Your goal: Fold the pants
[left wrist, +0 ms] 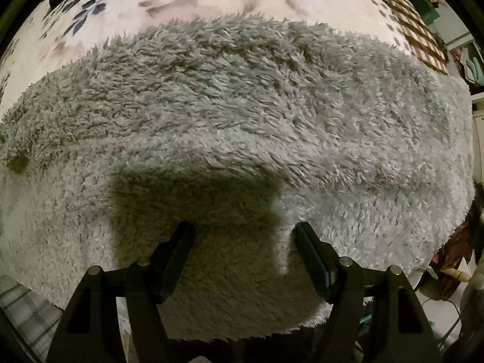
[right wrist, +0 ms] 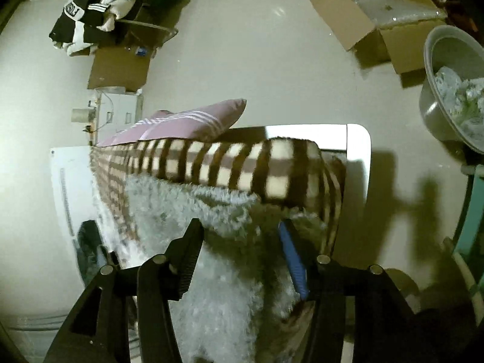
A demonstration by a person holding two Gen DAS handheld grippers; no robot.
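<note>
Left wrist view: pants [left wrist: 242, 127], grey and fluffy, are spread flat across nearly the whole frame, on a floral sheet [left wrist: 187, 0] seen from 10 to 1 o'clock. A checked blanket [left wrist: 414, 30] is seen at 2 o'clock. Left gripper [left wrist: 244, 227] is held spread wide over the fleece at 6 o'clock; nothing is pinched between the fingers [left wrist: 178, 251]. Its shadow is cast on the fabric just ahead of the tips.

Right wrist view: right gripper [right wrist: 242, 227] is also spread, with the pants' edge [right wrist: 211, 211] lying between and under the jaws, not clamped. Whether the tips touch the fleece cannot be told. The pants run from centre down to 6 o'clock, draped beside the blanket [right wrist: 242, 166] on the bed edge. A pink pillow [right wrist: 193, 124] is set just above centre. Cardboard boxes [right wrist: 372, 18] are seen at 1 o'clock, a basin [right wrist: 435, 115] at 3 o'clock, piled clothes [right wrist: 90, 15] at 11 o'clock, all on the floor [right wrist: 242, 60].
</note>
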